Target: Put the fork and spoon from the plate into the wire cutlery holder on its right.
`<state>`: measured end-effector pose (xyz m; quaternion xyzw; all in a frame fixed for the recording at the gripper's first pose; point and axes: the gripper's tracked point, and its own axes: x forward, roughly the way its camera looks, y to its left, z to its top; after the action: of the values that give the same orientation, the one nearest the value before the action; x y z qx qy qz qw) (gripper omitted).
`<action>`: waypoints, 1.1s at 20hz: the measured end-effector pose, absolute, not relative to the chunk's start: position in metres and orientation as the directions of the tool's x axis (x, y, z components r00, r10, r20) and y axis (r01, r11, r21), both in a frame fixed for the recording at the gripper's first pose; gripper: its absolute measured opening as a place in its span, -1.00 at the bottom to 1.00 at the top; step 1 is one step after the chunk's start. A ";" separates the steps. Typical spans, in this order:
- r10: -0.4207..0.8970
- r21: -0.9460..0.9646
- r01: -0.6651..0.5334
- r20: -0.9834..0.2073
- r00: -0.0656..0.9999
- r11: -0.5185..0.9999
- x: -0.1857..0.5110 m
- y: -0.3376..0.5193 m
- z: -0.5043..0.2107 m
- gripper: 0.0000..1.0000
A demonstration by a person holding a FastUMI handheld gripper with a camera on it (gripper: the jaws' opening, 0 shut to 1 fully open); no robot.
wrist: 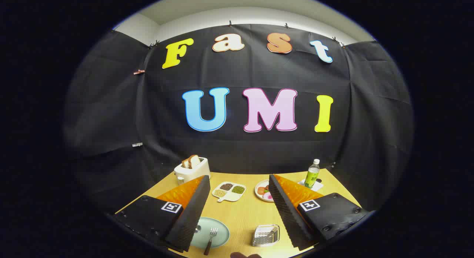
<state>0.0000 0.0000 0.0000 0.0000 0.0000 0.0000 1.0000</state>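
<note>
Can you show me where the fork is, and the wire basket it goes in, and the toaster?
fork (211, 236): gripper view, on its neck, lying on the plate between the open tongs.
wire cutlery holder (265, 235): gripper view, on its mesh side.
toaster (192, 169): gripper view, on its front wall.

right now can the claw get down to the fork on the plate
Probably yes. The claw is open and holds nothing, and the fork lies exposed on the plate between its fingers, beside the wire holder, nothing over it.
</note>
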 end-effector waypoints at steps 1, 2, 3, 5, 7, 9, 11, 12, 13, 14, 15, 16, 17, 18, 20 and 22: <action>-0.019 0.001 0.019 0.007 1.000 1.000 0.000 -0.004 0.002 0.97; -0.036 0.005 0.036 0.015 0.999 0.999 0.001 -0.006 0.004 0.97; -0.053 0.012 0.053 0.019 0.998 0.999 0.000 -0.009 0.004 0.97; -0.081 0.020 0.080 0.014 0.997 0.997 -0.004 -0.012 -0.002 0.98; -0.105 0.024 0.105 0.003 0.994 0.994 -0.009 -0.015 -0.009 0.97; -0.118 0.025 0.119 -0.008 0.993 0.993 -0.014 -0.015 -0.016 0.97; -0.113 0.025 0.114 -0.030 0.993 0.993 -0.018 -0.012 -0.023 0.97; -0.104 0.025 0.105 -0.043 0.994 0.994 -0.019 -0.008 -0.027 0.97; -0.091 0.027 0.093 -0.052 0.994 0.995 -0.019 -0.005 -0.029 0.97; -0.080 0.028 0.082 -0.056 0.995 0.996 -0.019 -0.002 -0.031 0.97; -0.074 0.022 0.076 -0.063 0.995 0.997 -0.020 0.000 -0.033 0.97; -0.075 0.015 0.076 -0.069 0.995 0.997 -0.019 0.000 -0.035 0.97; -0.075 0.009 0.076 -0.076 0.994 0.997 -0.019 0.000 -0.039 0.97; -0.072 0.007 0.073 -0.085 0.994 0.997 -0.018 0.001 -0.041 0.97; -0.065 0.011 0.067 -0.098 0.993 0.998 -0.015 0.004 -0.045 0.97; -0.060 0.011 0.062 -0.113 0.992 0.998 -0.013 0.006 -0.051 0.97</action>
<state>-0.0134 0.0059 -0.0509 0.0075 0.0564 -0.0306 0.9979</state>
